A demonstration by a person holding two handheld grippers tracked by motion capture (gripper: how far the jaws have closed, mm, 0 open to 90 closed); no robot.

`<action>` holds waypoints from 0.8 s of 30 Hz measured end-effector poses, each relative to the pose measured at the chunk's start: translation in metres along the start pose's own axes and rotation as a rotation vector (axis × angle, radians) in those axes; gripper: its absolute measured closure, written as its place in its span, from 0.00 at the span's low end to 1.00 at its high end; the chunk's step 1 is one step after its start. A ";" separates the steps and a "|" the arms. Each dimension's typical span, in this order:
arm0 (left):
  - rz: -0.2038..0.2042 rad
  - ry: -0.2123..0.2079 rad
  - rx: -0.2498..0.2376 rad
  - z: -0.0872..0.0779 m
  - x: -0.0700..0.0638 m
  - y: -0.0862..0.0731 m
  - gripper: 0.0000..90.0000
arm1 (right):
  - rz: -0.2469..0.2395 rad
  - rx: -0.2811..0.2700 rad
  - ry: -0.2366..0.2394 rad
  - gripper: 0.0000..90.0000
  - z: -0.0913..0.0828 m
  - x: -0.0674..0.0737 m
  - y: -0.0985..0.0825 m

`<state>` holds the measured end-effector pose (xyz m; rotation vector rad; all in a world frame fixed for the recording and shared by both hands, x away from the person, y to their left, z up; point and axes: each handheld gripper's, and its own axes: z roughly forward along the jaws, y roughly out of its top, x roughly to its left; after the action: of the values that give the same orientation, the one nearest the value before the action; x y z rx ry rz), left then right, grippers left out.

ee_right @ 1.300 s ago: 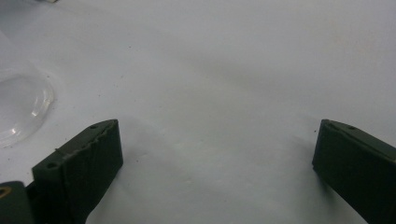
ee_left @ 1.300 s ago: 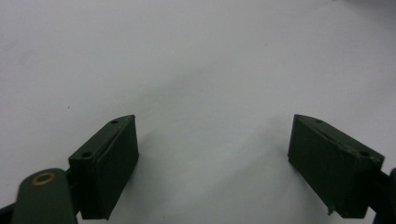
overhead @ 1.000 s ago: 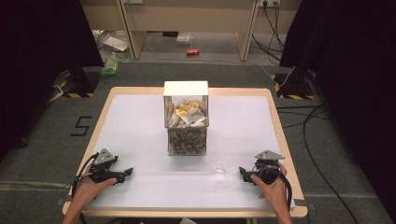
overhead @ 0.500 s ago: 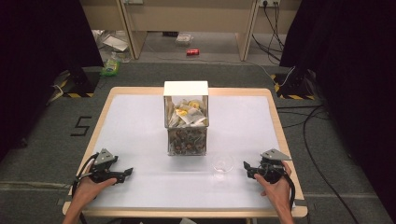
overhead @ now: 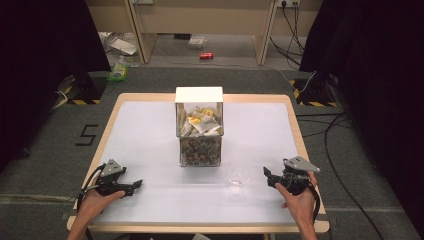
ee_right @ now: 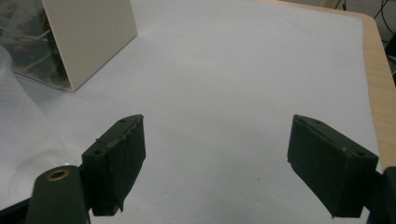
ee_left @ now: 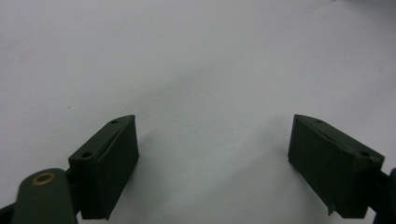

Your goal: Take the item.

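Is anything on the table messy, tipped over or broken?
No, nothing stands out. The clear box stands upright mid-table with its contents inside, and the small clear glass sits upright beside it. Both grippers, left and right, are open and empty.

A desk [overhead: 150, 130] with a white top and a pale wooden rim is carrying a box and a small glass.

A clear box [overhead: 199, 132] with a white top is standing upright near the middle of the desk, holding paper packets above and darker pieces below. A small clear glass [overhead: 238, 176] is sitting just beside the box's front right corner, apart from it. The left gripper [overhead: 131, 186] is resting on the white surface near the front left corner, and the right gripper [overhead: 266, 176] is resting near the front right edge, right of the glass. In the right gripper view the box's white side [ee_right: 88, 37] is standing on the white surface.
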<state>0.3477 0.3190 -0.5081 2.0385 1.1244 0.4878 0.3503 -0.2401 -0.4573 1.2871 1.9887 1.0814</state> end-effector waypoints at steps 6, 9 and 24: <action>0.000 0.000 0.000 0.000 0.000 0.000 0.17 | -0.013 -0.040 0.019 0.25 -0.009 0.008 0.017; 0.000 0.000 0.000 0.000 0.000 0.000 0.17 | -0.026 -0.072 0.030 0.26 -0.014 0.013 0.029; -0.004 -0.007 0.000 0.000 0.000 0.000 0.17 | -0.097 -0.199 0.094 0.30 -0.035 0.043 0.079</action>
<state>0.3479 0.3189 -0.5084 2.0361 1.1245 0.4787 0.3444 -0.1953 -0.3724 1.0434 1.9329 1.2768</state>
